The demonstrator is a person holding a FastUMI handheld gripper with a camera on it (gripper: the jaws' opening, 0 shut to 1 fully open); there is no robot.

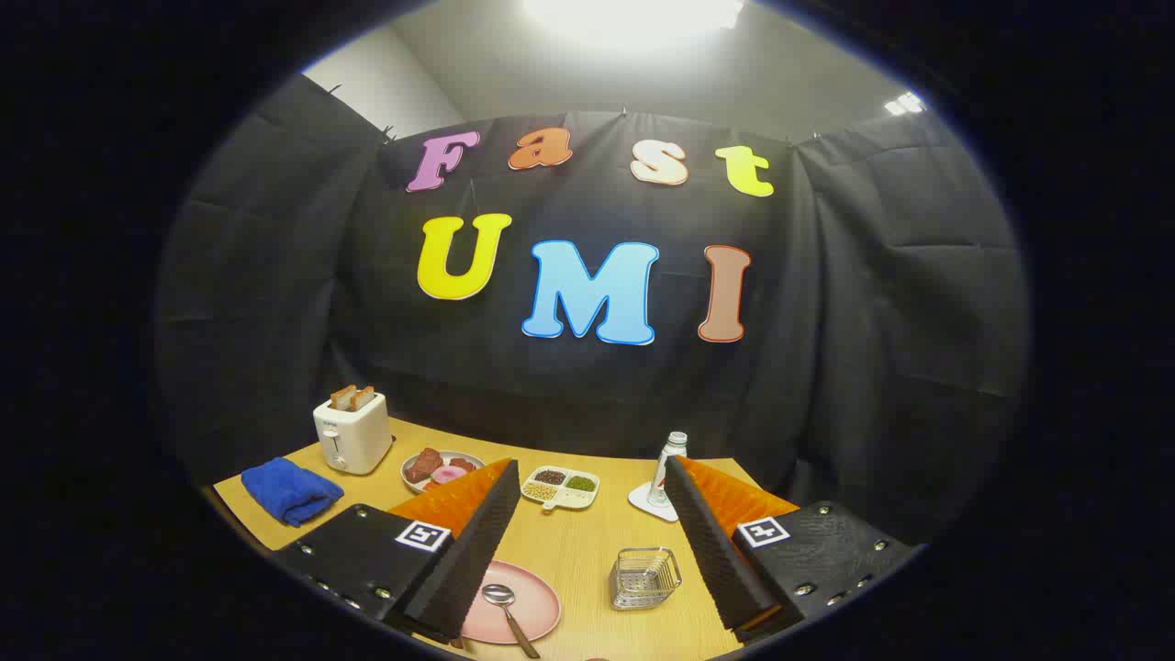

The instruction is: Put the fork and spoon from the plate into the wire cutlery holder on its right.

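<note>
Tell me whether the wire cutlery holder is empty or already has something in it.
Empty: the wire cutlery holder shows only bare mesh inside. The spoon lies on the pink plate, between the open hand-held gripper fingers.

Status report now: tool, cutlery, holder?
Tool open, holding nothing. Spoon on pink plate, between the fingers. Wire holder to its right, path clear.

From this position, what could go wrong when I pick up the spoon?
The gripper is open above the table. The spoon lies flat on the pink plate, so fingers may slip or push the plate. The wire cutlery holder looks light and could tip. The fork may be hidden behind a finger.
</note>
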